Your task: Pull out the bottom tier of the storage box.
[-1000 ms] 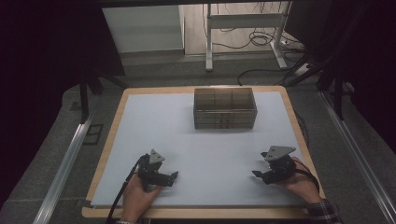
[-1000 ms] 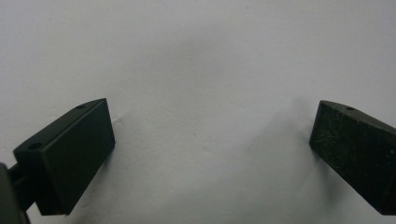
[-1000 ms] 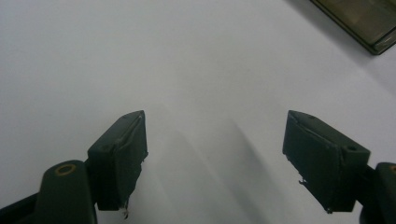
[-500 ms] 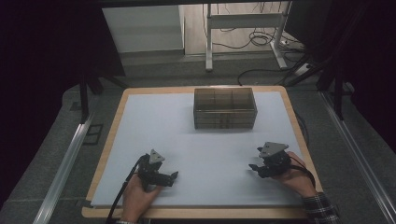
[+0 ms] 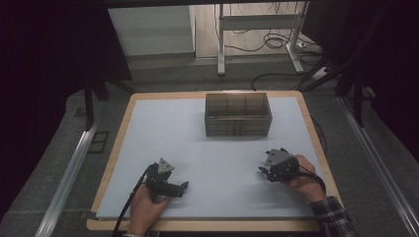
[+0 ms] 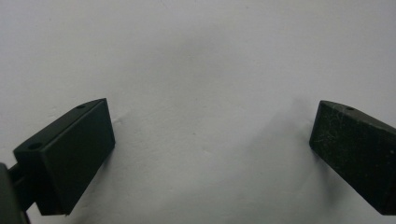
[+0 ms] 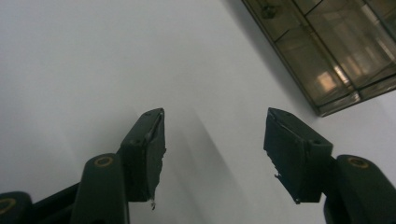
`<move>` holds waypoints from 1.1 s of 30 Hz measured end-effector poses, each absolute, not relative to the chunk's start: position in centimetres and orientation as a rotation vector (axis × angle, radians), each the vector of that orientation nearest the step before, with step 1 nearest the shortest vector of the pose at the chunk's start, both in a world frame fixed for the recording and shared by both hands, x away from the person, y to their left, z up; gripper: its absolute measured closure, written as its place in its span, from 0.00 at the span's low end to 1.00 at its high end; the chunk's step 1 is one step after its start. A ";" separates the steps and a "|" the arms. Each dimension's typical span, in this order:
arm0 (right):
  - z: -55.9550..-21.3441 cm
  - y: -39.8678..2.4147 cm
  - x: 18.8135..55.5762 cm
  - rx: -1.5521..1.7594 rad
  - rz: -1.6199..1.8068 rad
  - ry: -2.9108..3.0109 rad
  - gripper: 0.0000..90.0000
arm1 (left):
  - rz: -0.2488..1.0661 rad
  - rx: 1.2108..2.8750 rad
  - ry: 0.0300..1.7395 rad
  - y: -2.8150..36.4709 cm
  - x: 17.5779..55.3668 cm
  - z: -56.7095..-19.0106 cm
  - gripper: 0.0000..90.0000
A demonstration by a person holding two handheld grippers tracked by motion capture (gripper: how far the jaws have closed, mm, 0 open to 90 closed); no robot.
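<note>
Fingers of the right gripper (image 7: 215, 140), just closing partway, and left gripper (image 6: 210, 140) stand apart, empty.

Box (image 5: 237, 114) on mat (image 5: 163, 128) at far centre, 2 claws nearer, left claw (image 5: 184, 186), right claw (image 5: 263, 172)

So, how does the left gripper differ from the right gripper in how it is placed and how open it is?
The left gripper points toward the table's middle; the right gripper points more toward the compartment box. The left jaws stand wide apart, while the right jaws stand closer together, having just been closing on nothing. The right gripper sits nearer the box. Both are empty and held low over the white mat.
</note>
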State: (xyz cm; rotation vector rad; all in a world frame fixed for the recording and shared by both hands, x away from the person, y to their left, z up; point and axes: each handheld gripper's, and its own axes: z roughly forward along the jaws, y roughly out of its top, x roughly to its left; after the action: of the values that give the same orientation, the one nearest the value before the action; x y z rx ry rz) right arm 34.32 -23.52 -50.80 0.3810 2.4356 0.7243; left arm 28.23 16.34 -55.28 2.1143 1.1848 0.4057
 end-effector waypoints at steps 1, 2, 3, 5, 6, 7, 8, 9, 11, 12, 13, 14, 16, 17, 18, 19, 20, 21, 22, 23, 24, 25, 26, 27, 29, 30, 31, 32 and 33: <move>-50.8 -23.3 34.4 0.369 0.712 2.425 0.44 | 0.406 2.114 1.185 16.3 28.2 -55.3 0.00; -50.9 -23.2 34.4 0.359 0.711 2.413 0.45 | 0.406 2.114 1.185 16.3 28.2 -55.3 0.00; -50.9 -23.2 34.4 0.359 0.711 2.413 0.45 | 0.406 2.114 1.185 16.3 28.2 -55.3 0.00; -50.9 -22.8 34.5 0.327 0.677 2.385 0.47 | 0.406 2.114 1.185 16.3 28.2 -55.3 0.00; -50.9 -22.7 34.5 0.317 0.676 2.374 0.48 | 0.406 2.114 1.185 16.3 28.2 -55.3 0.00; -51.0 -22.5 34.5 0.306 0.664 2.365 0.49 | 0.406 2.114 1.185 16.3 28.2 -55.3 0.00; -51.0 -22.4 34.6 0.291 0.655 2.358 0.49 | 0.406 2.114 1.185 16.3 28.2 -55.3 0.00; -51.0 -22.4 34.6 0.291 0.655 2.358 0.49 | 0.406 2.114 1.185 16.3 28.2 -55.3 0.00; -51.1 -22.1 34.7 0.261 0.635 2.336 0.50 | 0.406 2.114 1.185 16.3 28.2 -55.3 0.00; -51.2 -22.0 34.7 0.249 0.630 2.327 0.50 | 0.406 2.114 1.185 16.3 28.2 -55.3 0.00; -51.3 -21.7 34.8 0.243 0.609 2.313 0.51 | 0.406 2.114 1.185 16.3 28.2 -55.3 0.00; -51.3 -21.5 34.9 0.229 0.603 2.306 0.51 | 0.406 2.114 1.185 16.3 28.2 -55.3 0.00; -51.5 -21.3 35.0 0.216 0.591 2.297 0.52 | 0.406 2.114 1.185 16.3 28.2 -55.3 0.00; -51.6 -21.1 35.1 0.201 0.584 2.288 0.52 | 0.406 2.114 1.185 16.3 28.2 -55.3 0.00; -51.7 -21.0 35.2 0.193 0.576 2.280 0.52 | 0.406 2.114 1.185 16.3 28.2 -55.3 0.00; -51.7 -20.9 35.3 0.187 0.571 2.276 0.52 | 0.406 2.114 1.185 16.3 28.2 -55.3 0.00; -51.8 -20.8 35.4 0.184 0.566 2.269 0.52 | 0.406 2.115 1.185 16.3 28.2 -55.3 0.00; -51.8 -20.7 35.5 0.170 0.551 2.266 0.52 | 0.406 2.114 1.185 16.3 28.2 -55.3 0.00; -51.9 -20.5 35.6 0.160 0.545 2.257 0.52 | 0.406 2.114 1.185 16.3 28.2 -55.3 0.00; -52.0 -20.4 35.6 0.159 0.541 2.252 0.52 | 0.406 2.114 1.185 16.3 28.2 -55.3 0.00; -52.1 -20.2 35.7 0.147 0.535 2.242 0.52 | 0.406 2.114 1.185 16.3 28.2 -55.3 0.00; -52.2 -20.0 35.8 0.135 0.523 2.237 0.52 | 0.406 2.114 1.185 16.3 28.2 -55.3 0.00; -52.3 -19.8 35.8 0.128 0.511 2.232 0.53 | 0.406 2.114 1.185 16.3 28.2 -55.3 0.00; -52.3 -19.8 35.8 0.128 0.511 2.232 0.53 | 0.406 2.114 1.185 16.3 28.2 -55.3 0.00; -52.5 -19.3 36.0 0.093 0.484 2.209 0.53 | 0.405 2.114 1.185 16.3 28.2 -55.3 0.00; -52.6 -19.1 36.1 0.086 0.475 2.201 0.53 | 0.405 2.114 1.185 16.3 28.2 -55.3 0.00; -52.6 -19.1 36.1 0.086 0.475 2.201 0.53 | 0.405 2.114 1.185 16.3 28.2 -55.3 0.00; -52.7 -18.8 36.3 0.062 0.451 2.192 0.53 | 0.405 2.114 1.185 16.3 28.2 -55.3 0.00; -52.8 -18.7 36.3 0.066 0.455 2.189 0.53 | 0.405 2.114 1.185 16.3 28.2 -55.3 0.00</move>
State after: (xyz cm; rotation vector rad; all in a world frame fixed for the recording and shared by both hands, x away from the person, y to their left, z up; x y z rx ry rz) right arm 36.33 -18.69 -52.80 0.0663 2.1891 0.4551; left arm 28.22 16.33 -55.28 2.1136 1.1850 0.4046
